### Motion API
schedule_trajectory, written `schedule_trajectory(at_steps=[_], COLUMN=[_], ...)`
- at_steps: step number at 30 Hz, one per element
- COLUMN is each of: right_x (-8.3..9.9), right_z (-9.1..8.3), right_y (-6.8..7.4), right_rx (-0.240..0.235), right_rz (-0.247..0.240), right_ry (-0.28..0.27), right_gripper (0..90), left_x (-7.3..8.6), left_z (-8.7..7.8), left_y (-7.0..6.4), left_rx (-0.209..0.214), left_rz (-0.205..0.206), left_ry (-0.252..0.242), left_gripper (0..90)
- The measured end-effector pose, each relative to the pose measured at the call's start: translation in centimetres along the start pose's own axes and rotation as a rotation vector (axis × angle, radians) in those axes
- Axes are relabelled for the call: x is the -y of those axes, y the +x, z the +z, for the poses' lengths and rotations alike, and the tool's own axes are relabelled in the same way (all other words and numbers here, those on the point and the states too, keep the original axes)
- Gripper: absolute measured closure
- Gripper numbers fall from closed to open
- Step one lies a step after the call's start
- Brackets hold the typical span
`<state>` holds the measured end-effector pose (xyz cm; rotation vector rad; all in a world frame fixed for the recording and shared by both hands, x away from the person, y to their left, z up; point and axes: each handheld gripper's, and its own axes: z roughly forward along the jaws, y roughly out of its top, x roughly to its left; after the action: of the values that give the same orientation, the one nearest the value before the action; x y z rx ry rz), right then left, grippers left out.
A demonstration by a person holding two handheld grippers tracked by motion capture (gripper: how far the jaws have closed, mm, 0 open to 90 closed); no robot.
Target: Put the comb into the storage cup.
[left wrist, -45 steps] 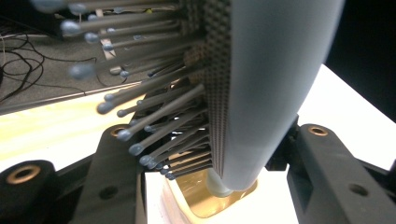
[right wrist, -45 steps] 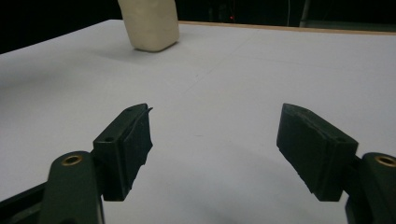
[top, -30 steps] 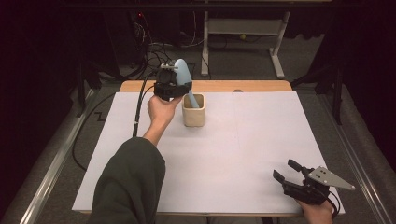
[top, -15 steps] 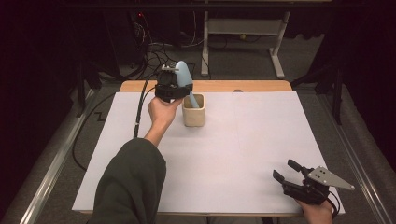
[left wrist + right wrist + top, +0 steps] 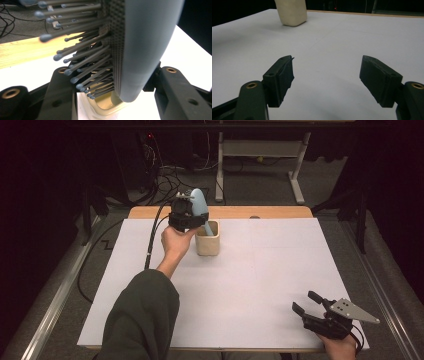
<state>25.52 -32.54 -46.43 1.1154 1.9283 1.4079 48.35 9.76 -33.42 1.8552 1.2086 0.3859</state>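
Brush [image 5: 199, 206] over cup [image 5: 207, 239]
Left gripper [image 5: 186, 218] clamped on brush at far left; right gripper [image 5: 310, 306] near right, jaws apart.

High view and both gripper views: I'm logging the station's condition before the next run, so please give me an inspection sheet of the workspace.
Surface: white sheet covers the wooden table; a strip of wood shows at the far edge.
Job's things: light blue hairbrush, handle end down in the cream square cup, bristles toward the left jaw.
Clutter: nothing seen.
Grippers: left gripper shut on the hairbrush above the cup; right gripper open, holding nothing, at the near right corner.
Cables: black cable trails from the left gripper over the table's left edge; more cables lie on the floor beyond.
Surroundings: white frame legs on grey floor, dark room.
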Motion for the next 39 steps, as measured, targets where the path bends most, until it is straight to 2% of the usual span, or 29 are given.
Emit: schedule_trajectory(at_steps=[8,15,24,39], right_x=[0.0,0.0,0.0,0.0], right_z=[0.0,0.0,0.0,0.0], right_y=[0.0,0.0,0.0,0.0], right_rx=[-0.005,-0.004,-0.002,-0.002], right_rz=[-0.002,-0.005,-0.004,-0.003], right_ry=[0.000,0.001,0.003,0.008], right_gripper=[27.5,27.6,27.6,27.7], left_x=[0.3,0.6,0.9,1.4], left_z=[0.4,0.7,1.1,1.7], left_y=[-0.2,0.3,0.5,0.5], left_rx=[-0.007,-0.005,-0.015,-0.023], left_rz=[0.010,-0.013,-0.018,-0.004], left_ry=[0.003,0.009,0.016,0.033], left_gripper=[52.9,52.7,52.5,51.6])
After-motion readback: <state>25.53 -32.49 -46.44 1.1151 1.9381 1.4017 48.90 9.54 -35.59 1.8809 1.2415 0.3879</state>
